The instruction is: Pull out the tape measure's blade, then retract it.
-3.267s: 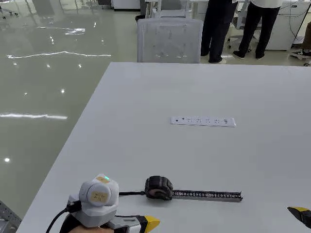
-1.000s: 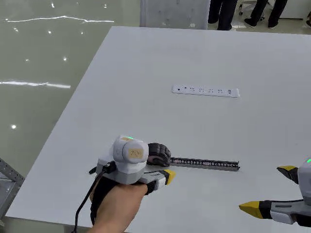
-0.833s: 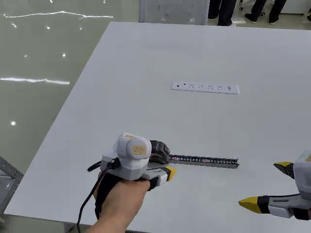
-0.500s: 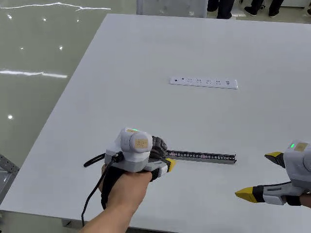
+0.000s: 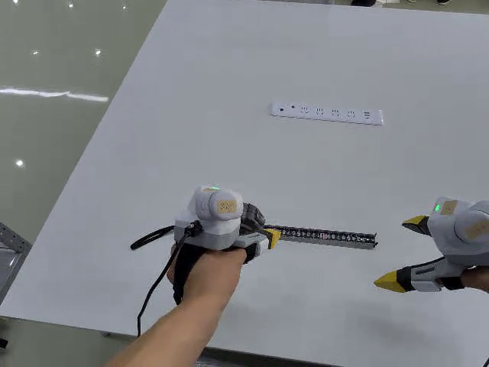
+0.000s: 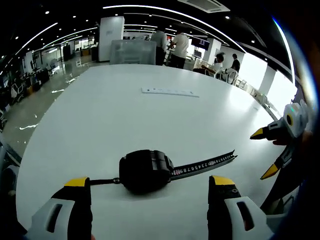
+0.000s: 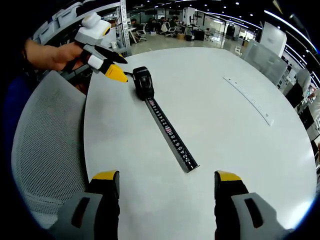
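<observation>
Across most of the head view: broad white table (image 5: 229, 92), glossy grey-green floor (image 5: 53, 76) to its left. Grey mesh chair back (image 7: 45, 165) sits at the table's edge in the right gripper view. Long white power strip (image 5: 327, 113) lies flat further up the table, well apart from the work.

Left gripper (image 5: 260, 237), white body with yellow-tipped fingers, held in a bare hand (image 5: 206, 271) near the table's front edge. Its own view shows the 2 fingers (image 6: 77, 184) spread wide, gripping nothing. Black tape measure case (image 6: 145, 170) lies on the table between them and just ahead, with a gap on each side. A thin black strap (image 6: 102, 181) runs from the case toward 1 finger.

Right gripper (image 5: 402, 252) hovers at the right, fingers (image 5: 388, 283) also wide apart and empty. From its own view the right gripper (image 7: 166, 175) faces down the dark numbered blade (image 7: 170, 132). The blade's tip is near the gap between the fingers and clear of both.

The blade lies pulled out flat on the table, running from the case (image 5: 256, 219) toward the right gripper.
</observation>
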Action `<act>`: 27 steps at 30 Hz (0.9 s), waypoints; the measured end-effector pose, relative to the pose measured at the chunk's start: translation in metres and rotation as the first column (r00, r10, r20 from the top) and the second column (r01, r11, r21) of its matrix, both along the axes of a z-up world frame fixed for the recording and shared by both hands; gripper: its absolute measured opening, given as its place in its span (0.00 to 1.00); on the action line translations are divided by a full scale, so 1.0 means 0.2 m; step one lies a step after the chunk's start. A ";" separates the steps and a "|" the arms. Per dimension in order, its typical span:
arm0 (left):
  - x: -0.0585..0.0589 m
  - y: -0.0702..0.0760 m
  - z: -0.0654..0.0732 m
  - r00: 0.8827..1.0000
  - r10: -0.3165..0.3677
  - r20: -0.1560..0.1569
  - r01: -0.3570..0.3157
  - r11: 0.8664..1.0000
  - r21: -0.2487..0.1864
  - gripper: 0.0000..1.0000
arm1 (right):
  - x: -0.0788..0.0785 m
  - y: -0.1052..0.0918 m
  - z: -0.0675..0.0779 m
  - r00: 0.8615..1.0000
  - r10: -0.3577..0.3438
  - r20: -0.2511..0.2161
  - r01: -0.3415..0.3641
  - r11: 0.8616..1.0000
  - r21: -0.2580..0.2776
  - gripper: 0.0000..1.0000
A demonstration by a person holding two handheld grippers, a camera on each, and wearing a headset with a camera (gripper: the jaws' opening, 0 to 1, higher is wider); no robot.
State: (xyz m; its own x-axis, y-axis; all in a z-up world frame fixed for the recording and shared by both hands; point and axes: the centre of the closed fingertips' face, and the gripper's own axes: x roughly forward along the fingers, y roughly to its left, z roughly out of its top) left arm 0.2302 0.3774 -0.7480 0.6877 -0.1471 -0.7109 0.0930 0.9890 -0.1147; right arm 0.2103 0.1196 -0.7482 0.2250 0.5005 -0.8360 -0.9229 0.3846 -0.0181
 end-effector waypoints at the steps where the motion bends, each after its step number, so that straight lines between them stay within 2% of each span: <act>1: 0.01 0.00 -0.01 1.000 0.003 0.002 -0.003 1.000 0.005 0.93 | 0.01 0.00 -0.01 1.000 0.012 -0.001 -0.012 1.000 -0.001 0.73; 5: 0.03 0.01 -0.06 1.000 0.012 -0.008 -0.012 1.000 0.006 0.93 | 0.07 0.01 -0.05 0.997 0.077 -0.001 -0.077 0.997 -0.023 0.69; 9: 0.06 0.01 -0.09 1.000 0.020 -0.012 -0.020 1.000 0.008 0.91 | 0.11 0.02 -0.08 0.989 0.150 0.000 -0.149 0.988 -0.042 0.64; 11: 0.06 0.00 -0.10 1.000 0.023 -0.014 -0.023 1.000 0.003 0.91 | 0.11 0.02 -0.10 0.980 0.198 -0.001 -0.198 0.979 -0.054 0.62; 14: 0.08 -0.01 -0.14 0.999 0.023 -0.035 -0.023 1.000 -0.011 0.90 | 0.14 0.01 -0.14 0.973 0.229 -0.012 -0.229 0.971 -0.065 0.59; 17: 0.10 -0.01 -0.16 0.999 0.024 -0.037 -0.024 1.000 0.000 0.89 | 0.16 0.01 -0.17 0.966 0.258 -0.023 -0.259 0.963 -0.074 0.56; 22: 0.13 0.00 -0.17 0.998 0.039 -0.040 -0.039 0.999 -0.004 0.88 | 0.16 0.00 -0.22 0.944 0.329 -0.041 -0.331 0.938 -0.104 0.49; 27: 0.14 0.01 -0.19 0.998 0.047 -0.046 -0.047 0.999 -0.005 0.87 | 0.18 0.00 -0.26 0.933 0.357 -0.046 -0.360 0.926 -0.114 0.44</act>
